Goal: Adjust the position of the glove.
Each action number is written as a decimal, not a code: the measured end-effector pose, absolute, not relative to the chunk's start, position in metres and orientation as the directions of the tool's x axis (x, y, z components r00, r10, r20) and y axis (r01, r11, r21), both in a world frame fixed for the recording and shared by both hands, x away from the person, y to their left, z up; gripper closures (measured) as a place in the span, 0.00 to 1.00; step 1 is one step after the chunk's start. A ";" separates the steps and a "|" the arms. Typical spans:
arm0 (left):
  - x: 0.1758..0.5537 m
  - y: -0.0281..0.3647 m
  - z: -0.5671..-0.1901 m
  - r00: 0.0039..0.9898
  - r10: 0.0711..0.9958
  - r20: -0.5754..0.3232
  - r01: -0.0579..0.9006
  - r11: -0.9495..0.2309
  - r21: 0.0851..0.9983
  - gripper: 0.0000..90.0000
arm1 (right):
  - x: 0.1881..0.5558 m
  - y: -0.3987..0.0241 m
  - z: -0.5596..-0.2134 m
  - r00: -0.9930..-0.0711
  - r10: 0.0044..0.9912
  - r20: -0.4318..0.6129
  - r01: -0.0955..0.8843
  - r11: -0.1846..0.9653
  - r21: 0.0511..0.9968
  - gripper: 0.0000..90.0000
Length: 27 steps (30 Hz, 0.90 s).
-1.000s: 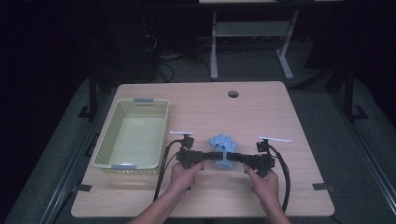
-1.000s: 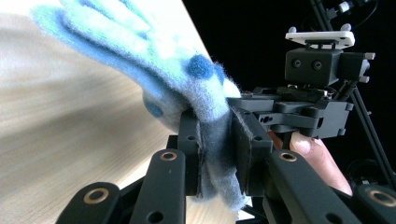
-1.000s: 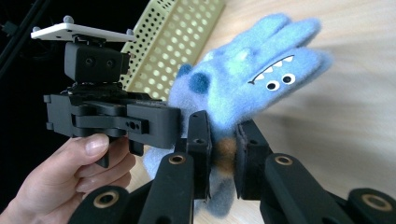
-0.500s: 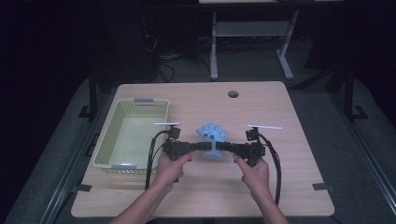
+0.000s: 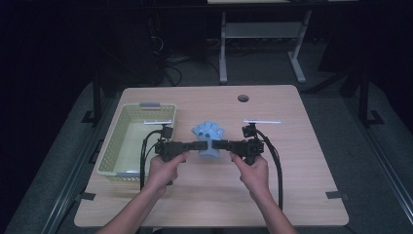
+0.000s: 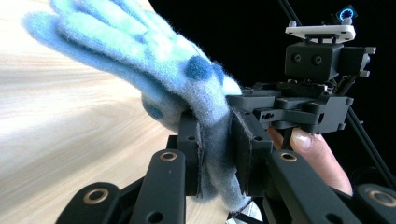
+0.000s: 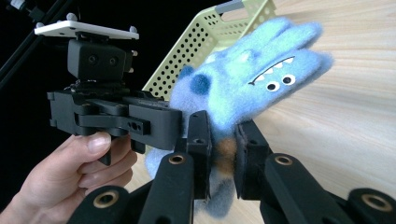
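I've got the blue plush toy (image 5: pixel 208 134) pinched from both sides: left tongs (image 5: pixel 203 145) clamped on one end of it, right tongs (image 5: pixel 216 144) on the other, tips nearly meeting at desk centre. In the left gripper view the fabric is squeezed between the pads (image 6: pixel 204 158); same in the right gripper view (image 7: pixel 219 154), w/ the toy's eyes and toothy mouth facing that cam. Toy hangs between the tongs, above the wood, approx. mid-desk.

Around it: pale green perforated basket (image 5: pixel 113 146) at 9 o'clock of the toy, near the left hand (image 5: pixel 165 168), grey handle clips on its short ends. Round cable hole (image 5: pixel 243 98) at 1 o'clock, well apart. Black cables trail from each gripper back toward 6 o'clock. Nothing sits between toy and basket.

Room: the desk (image 5: pixel 302 161) is bare from 3 to 5 o'clock of the right hand (image 5: pixel 252 170), and open up to the far edge at 12. Dark floor and a white stand frame (image 5: pixel 258 34) beyond that edge. Tape tabs at the near corners.

No readable writing or brand anywhere; toy's face is the only marking.
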State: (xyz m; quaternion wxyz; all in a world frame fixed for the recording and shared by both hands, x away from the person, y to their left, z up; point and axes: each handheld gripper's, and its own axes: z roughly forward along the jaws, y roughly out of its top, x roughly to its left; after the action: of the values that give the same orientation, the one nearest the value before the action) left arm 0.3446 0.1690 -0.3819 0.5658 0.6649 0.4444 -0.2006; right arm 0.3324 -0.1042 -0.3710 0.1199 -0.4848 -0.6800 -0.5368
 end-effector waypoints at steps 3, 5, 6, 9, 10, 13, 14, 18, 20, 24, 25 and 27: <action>0.346 0.175 -0.377 0.521 0.367 -0.770 0.817 0.046 0.575 0.82 | 0.335 -0.098 -0.367 -0.508 0.525 0.683 0.784 -0.045 0.619 0.87; 0.346 0.179 -0.375 0.526 0.368 -0.767 0.813 0.050 0.581 0.82 | 0.337 -0.094 -0.365 -0.511 0.515 0.688 0.785 -0.046 0.617 0.87; 0.347 0.182 -0.374 0.528 0.371 -0.764 0.810 0.049 0.584 0.82 | 0.339 -0.092 -0.365 -0.514 0.511 0.689 0.784 -0.046 0.619 0.87; 0.348 0.189 -0.372 0.525 0.371 -0.766 0.810 0.058 0.584 0.82 | 0.342 -0.085 -0.361 -0.524 0.510 0.683 0.780 -0.036 0.625 0.87; 0.348 0.191 -0.372 0.522 0.367 -0.770 0.812 0.063 0.580 0.82 | 0.343 -0.083 -0.360 -0.524 0.509 0.683 0.782 -0.031 0.623 0.87; 0.347 0.199 -0.372 0.518 0.368 -0.772 0.814 0.065 0.578 0.82 | 0.346 -0.075 -0.358 -0.536 0.503 0.678 0.779 -0.016 0.627 0.87; 0.347 0.201 -0.371 0.521 0.372 -0.768 0.812 0.061 0.580 0.82 | 0.346 -0.073 -0.357 -0.539 0.500 0.678 0.779 -0.010 0.627 0.87; 0.347 0.209 -0.369 0.521 0.377 -0.766 0.809 0.067 0.584 0.82 | 0.347 -0.067 -0.357 -0.544 0.493 0.679 0.779 -0.005 0.627 0.87; 0.347 0.215 -0.369 0.520 0.379 -0.766 0.808 0.074 0.585 0.82 | 0.350 -0.060 -0.356 -0.542 0.485 0.686 0.783 -0.005 0.622 0.87; 0.348 0.223 -0.368 0.515 0.375 -0.770 0.810 0.080 0.581 0.82 | 0.353 -0.053 -0.356 -0.549 0.479 0.685 0.780 0.000 0.625 0.87; 0.348 0.226 -0.368 0.515 0.376 -0.770 0.810 0.081 0.581 0.82 | 0.353 -0.051 -0.356 -0.548 0.475 0.688 0.783 0.002 0.622 0.87; 0.348 0.235 -0.367 0.513 0.379 -0.770 0.808 0.088 0.582 0.82 | 0.356 -0.042 -0.355 -0.555 0.468 0.688 0.782 0.009 0.624 0.87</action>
State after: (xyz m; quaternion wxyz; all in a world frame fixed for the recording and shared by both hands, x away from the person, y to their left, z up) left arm 0.3483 0.2346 -0.3675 0.5787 0.6494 0.4570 -0.1856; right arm 0.3558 -0.0419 -0.3550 0.1446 -0.4492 -0.6955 -0.5419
